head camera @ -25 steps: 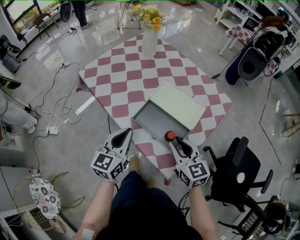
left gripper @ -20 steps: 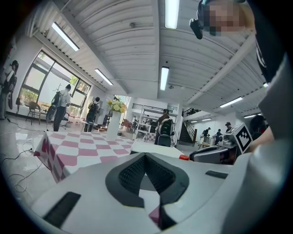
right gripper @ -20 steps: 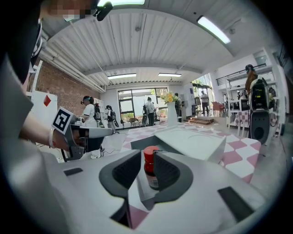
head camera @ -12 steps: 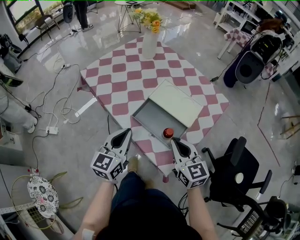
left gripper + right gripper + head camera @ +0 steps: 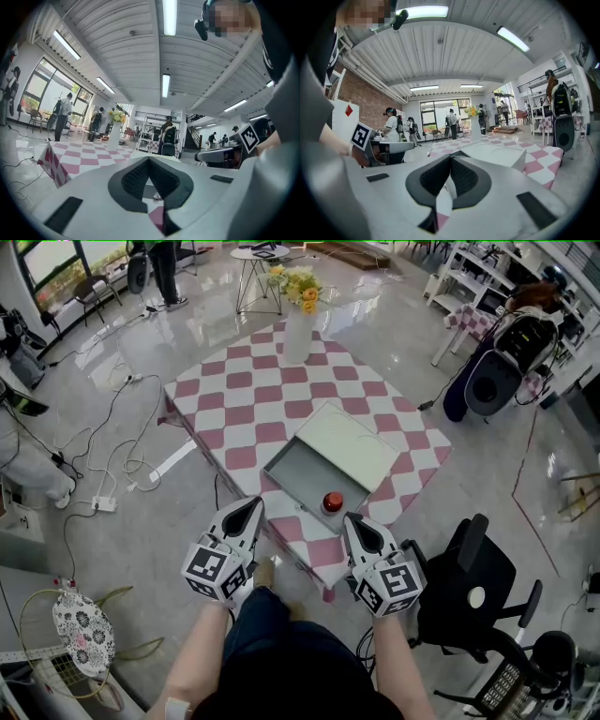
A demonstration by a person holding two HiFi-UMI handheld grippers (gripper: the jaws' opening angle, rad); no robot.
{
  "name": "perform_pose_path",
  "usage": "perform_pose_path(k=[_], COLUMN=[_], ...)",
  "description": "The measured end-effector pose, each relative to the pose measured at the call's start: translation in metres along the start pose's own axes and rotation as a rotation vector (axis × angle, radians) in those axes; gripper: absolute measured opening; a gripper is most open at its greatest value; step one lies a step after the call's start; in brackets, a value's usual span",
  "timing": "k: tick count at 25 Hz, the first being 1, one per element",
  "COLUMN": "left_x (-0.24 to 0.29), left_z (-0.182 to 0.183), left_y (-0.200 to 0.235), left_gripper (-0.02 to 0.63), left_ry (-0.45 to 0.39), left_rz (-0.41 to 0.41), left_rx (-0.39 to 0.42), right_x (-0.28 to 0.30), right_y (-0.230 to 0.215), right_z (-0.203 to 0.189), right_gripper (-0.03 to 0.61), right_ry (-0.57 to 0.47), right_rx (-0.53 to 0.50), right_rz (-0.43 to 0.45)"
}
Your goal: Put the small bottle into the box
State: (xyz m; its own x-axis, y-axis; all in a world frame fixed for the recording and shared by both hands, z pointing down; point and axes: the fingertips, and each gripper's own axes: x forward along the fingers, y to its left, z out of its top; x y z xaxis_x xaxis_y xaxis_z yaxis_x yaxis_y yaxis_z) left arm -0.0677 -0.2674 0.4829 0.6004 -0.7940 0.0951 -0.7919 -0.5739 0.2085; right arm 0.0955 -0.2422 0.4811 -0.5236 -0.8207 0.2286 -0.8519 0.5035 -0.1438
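Observation:
The small bottle (image 5: 332,502), seen from above as a red cap, stands inside the open grey box (image 5: 300,470) near its front right corner; the box's pale lid (image 5: 352,448) lies folded back behind it. My right gripper (image 5: 356,521) hangs just off the table's near edge, a little in front of the bottle, shut with nothing between its jaws. My left gripper (image 5: 249,505) hovers beside the table's near left edge, also shut and empty. In the right gripper view the shut right gripper (image 5: 451,158) points at the box lid (image 5: 492,152).
The box sits on a pink-and-white chequered table (image 5: 253,399) with a white vase of flowers (image 5: 298,329) at its far side. A black office chair (image 5: 469,577) stands at my right. Cables lie on the floor to the left.
The right gripper has let go of the bottle, which now stands lower in the box. That gripper has drawn back toward me and its jaws have closed. The left gripper has held still.

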Motion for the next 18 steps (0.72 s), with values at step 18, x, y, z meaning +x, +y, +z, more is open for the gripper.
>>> perform_pose_path(k=[18], left_x=[-0.021], left_z=[0.023], left_y=[-0.025], left_gripper=[0.002], left_ry=[-0.039], left_rz=[0.011], left_rx=[0.019], right_x=[-0.035], right_y=[0.009], right_z=[0.034], right_gripper=[0.005], right_ry=[-0.065], right_rx=[-0.018], right_rz=[0.006])
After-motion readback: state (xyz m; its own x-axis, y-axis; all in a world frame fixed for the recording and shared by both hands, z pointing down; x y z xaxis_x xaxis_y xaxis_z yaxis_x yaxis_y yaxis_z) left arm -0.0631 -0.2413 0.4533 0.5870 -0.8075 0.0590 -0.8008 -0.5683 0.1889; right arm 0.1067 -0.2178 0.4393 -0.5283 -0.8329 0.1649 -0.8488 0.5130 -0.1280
